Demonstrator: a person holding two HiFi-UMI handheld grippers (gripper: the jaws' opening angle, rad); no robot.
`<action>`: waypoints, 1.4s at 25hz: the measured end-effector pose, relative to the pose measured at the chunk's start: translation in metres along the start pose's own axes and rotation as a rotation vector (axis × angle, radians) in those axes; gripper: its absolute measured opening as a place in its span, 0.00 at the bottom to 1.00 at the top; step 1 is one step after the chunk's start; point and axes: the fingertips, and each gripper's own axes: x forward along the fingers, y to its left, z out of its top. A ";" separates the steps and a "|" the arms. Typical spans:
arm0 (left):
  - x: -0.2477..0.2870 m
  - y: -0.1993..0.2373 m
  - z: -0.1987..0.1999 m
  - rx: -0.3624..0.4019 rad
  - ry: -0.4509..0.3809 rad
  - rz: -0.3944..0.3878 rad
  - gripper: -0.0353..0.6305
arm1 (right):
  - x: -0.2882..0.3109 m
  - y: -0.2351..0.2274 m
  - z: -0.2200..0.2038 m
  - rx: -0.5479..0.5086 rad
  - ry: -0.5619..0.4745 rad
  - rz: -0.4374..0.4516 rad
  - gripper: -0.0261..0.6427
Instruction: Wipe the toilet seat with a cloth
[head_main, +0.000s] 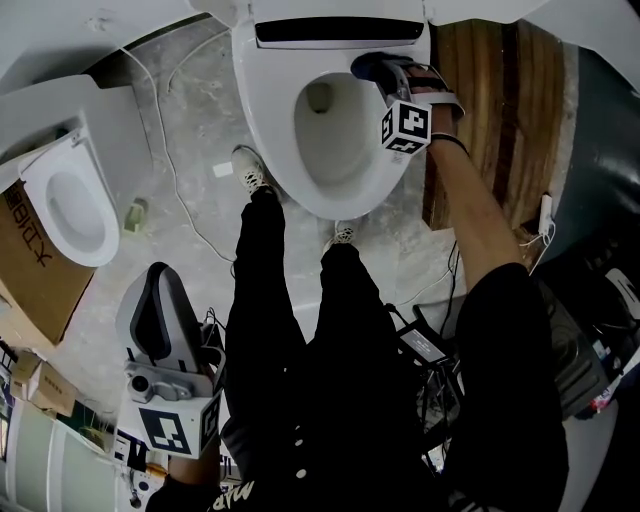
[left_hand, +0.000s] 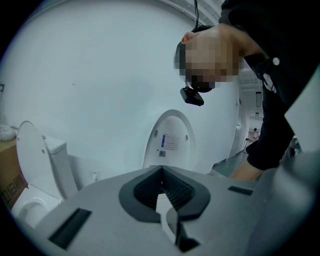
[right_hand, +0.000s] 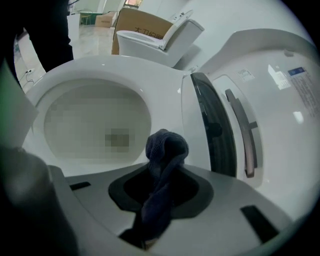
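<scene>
1. Toilet seat (head_main: 262, 110): white, smooth and highly glossy (bright highlights lie on it in the right gripper view).
2. Cloth (right_hand: 166, 147): dark blue fabric, matt, with a ribbed, slightly napped weave.
3. Left gripper (left_hand: 162, 172): shell of grey plastic, matt and smooth; pads (left_hand: 179, 187) black and finely ribbed.
4. Floor (head_main: 190, 130): grey veined stone finish with a faint sheen.
5. Panel (head_main: 495, 110): brown wood, grain visible in long streaks.
6. Box (head_main: 30, 275): brown cardboard, matt.

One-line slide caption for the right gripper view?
Right gripper shut on a dark blue cloth, poised over the rear rim of the white toilet seat beside the raised lid.
</scene>
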 end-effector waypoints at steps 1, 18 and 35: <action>0.000 -0.001 0.000 0.001 0.000 -0.001 0.06 | -0.001 0.002 -0.004 -0.005 0.006 0.008 0.18; -0.002 -0.021 0.006 0.009 -0.022 -0.025 0.06 | -0.028 0.050 -0.038 0.015 0.039 0.161 0.18; 0.001 -0.048 0.016 0.023 -0.067 -0.054 0.06 | -0.073 0.128 -0.038 0.178 -0.001 0.270 0.18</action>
